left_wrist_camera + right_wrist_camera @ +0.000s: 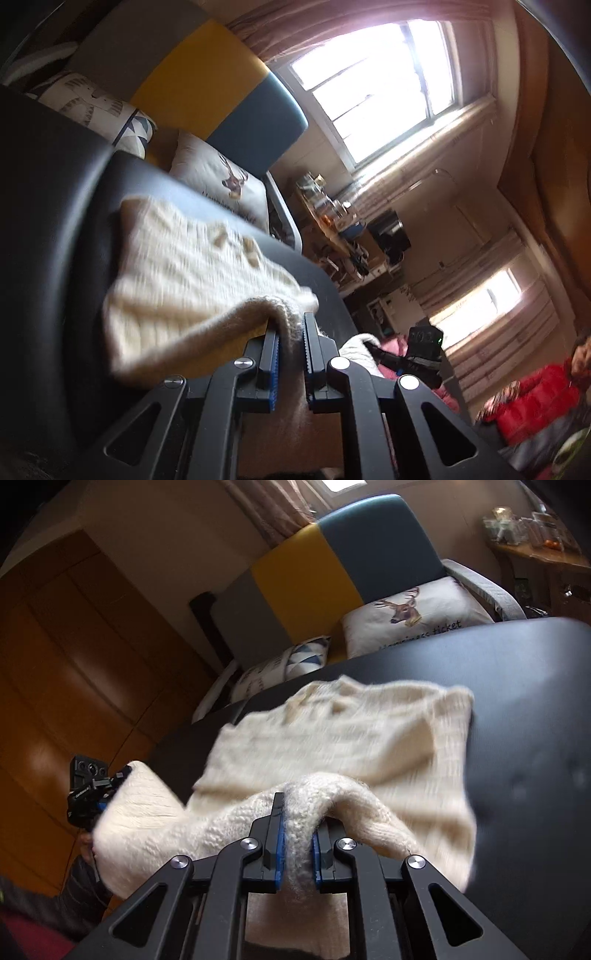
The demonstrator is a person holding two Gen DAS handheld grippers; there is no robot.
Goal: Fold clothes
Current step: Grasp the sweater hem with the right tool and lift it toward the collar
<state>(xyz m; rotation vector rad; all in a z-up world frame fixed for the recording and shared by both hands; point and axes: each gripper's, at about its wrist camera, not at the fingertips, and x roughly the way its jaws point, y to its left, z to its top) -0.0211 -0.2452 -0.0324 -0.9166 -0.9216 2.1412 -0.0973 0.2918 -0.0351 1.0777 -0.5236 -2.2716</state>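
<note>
A cream knitted sweater (192, 273) lies partly on a black table (55, 206), blurred by motion. My left gripper (291, 325) is shut on a bunched edge of the sweater, which hangs lifted off the table. In the right wrist view the same sweater (332, 734) spreads over the black table (528, 709), and my right gripper (299, 812) is shut on a thick fold of its near edge. The left gripper (92, 794) shows at the left of that view, holding the sweater's other corner. The right gripper (421, 350) appears low in the left wrist view.
Behind the table stands a sofa (332, 561) in grey, yellow and blue with a deer-print cushion (410, 609) and a patterned cushion (280, 664). A cluttered side table (332, 218) sits by bright windows (380, 81). Wooden cabinets (74, 657) stand left. A person in a red jacket (535, 398) is at the right.
</note>
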